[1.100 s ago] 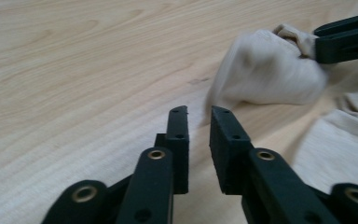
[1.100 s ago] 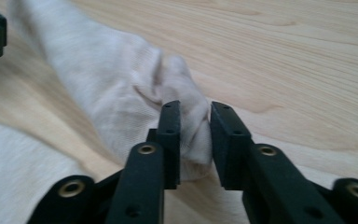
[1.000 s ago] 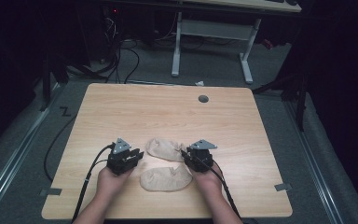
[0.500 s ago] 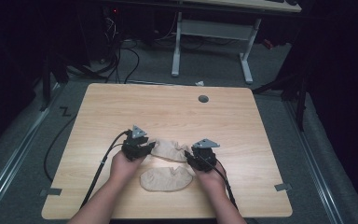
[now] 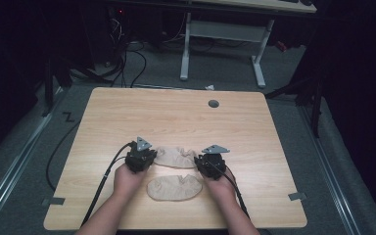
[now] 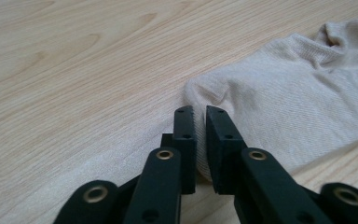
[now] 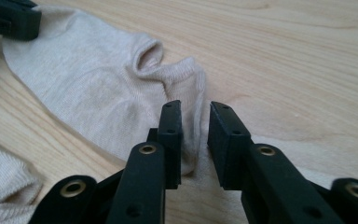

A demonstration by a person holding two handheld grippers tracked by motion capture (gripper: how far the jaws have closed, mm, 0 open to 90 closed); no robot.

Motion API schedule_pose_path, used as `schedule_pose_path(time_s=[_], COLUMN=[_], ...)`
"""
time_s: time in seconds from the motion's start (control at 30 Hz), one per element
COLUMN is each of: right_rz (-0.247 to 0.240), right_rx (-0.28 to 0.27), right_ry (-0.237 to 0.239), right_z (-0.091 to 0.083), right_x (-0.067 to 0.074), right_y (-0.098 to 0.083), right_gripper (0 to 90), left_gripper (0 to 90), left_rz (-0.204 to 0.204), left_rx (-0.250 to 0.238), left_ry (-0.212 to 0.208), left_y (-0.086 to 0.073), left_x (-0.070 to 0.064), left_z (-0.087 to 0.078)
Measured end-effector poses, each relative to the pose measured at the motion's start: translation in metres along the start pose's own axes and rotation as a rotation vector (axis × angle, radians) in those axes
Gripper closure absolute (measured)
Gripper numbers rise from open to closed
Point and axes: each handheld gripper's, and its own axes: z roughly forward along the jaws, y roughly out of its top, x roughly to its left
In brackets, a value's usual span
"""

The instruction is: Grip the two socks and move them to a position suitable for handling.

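Nearest the viewer, the person's two forearms enter from the lower edge of the high view; just beyond the hands, a beige sock [image 5: 174,187] lies flat on the wooden bench [image 5: 127,112], between the two wrists and apart from both tools. Behind it a second beige sock [image 5: 176,156] lies crosswise, spanning the gap between the tools; the left tool [image 5: 140,157] sits at its one end and the right tool [image 5: 210,164] at the other, each capped by a grey three-cornered plate with a black cable trailing back along the forearm.

In the left gripper view, the left tool [image 6: 200,126] has its jaws drawn almost together over the rounded end of the second sock [image 6: 298,112]; they have just been closing, and a thin fold of fabric sits in the narrow slit between them, so the tool is pinching that end. In the right gripper view, the right tool [image 7: 193,135] straddles the cuff edge of the second sock [image 7: 88,88]; its jaws have likewise been closing, yet a gap remains and only the left jaw lies against the cloth, so the tool stands spread around the edge rather than clamped; the near sock [image 7: 4,182] shows at lower left.

Farther off, a round cable hole [image 5: 213,104] marks the far bench edge; beyond it, a white desk frame [image 5: 223,46] stands on the grey floor.
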Motion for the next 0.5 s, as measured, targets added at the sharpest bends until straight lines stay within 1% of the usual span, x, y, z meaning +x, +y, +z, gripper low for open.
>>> schedule_pose_path(time_s=[0.03, 0.07, 0.13, 0.17, 0.23, 0.27, 0.3, 0.37, 0.5], right_rz=[0.000, -0.008, -0.018, -0.047, -0.057, -0.065, -0.065, -0.083, -0.119], right_rx=[0.000, 0.003, 0.004, 0.003, 0.004, 0.000, 0.000, -0.016, -0.052], right_ry=[0.000, 0.008, 0.007, 0.010, 0.009, 0.010, 0.010, 0.018, 0.007], right_z=[0.000, 0.000, 0.000, -0.001, -0.002, -0.002, -0.002, -0.008, -0.017], right_x=[0.000, 0.001, 0.001, 0.003, 0.005, 0.005, 0.005, 0.008, 0.014], right_y=[0.000, 0.000, 0.000, -0.001, -0.001, -0.001, -0.001, -0.001, 0.000], right_gripper=[77.1, 80.4, 81.8, 85.5, 86.4, 86.5, 86.5, 86.5, 86.5], left_gripper=[85.8, 86.4, 86.7, 87.5, 87.8, 87.8, 87.8, 87.7, 87.5], left_rz=[0.000, -0.006, -0.005, 0.008, 0.016, 0.011, 0.011, -0.011, -0.018], left_rx=[0.000, -0.008, -0.009, -0.012, -0.025, -0.035, -0.035, -0.059, -0.095], left_ry=[0.000, 0.001, -0.005, -0.002, 0.001, 0.002, 0.002, 0.001, 0.009], left_y=[0.000, -0.002, -0.002, -0.003, -0.005, -0.006, -0.006, -0.009, -0.014], left_x=[0.000, 0.000, -0.001, -0.003, -0.004, -0.004, -0.004, -0.004, -0.006], left_z=[0.000, -0.001, -0.001, -0.003, -0.005, -0.006, -0.006, -0.011, -0.021])
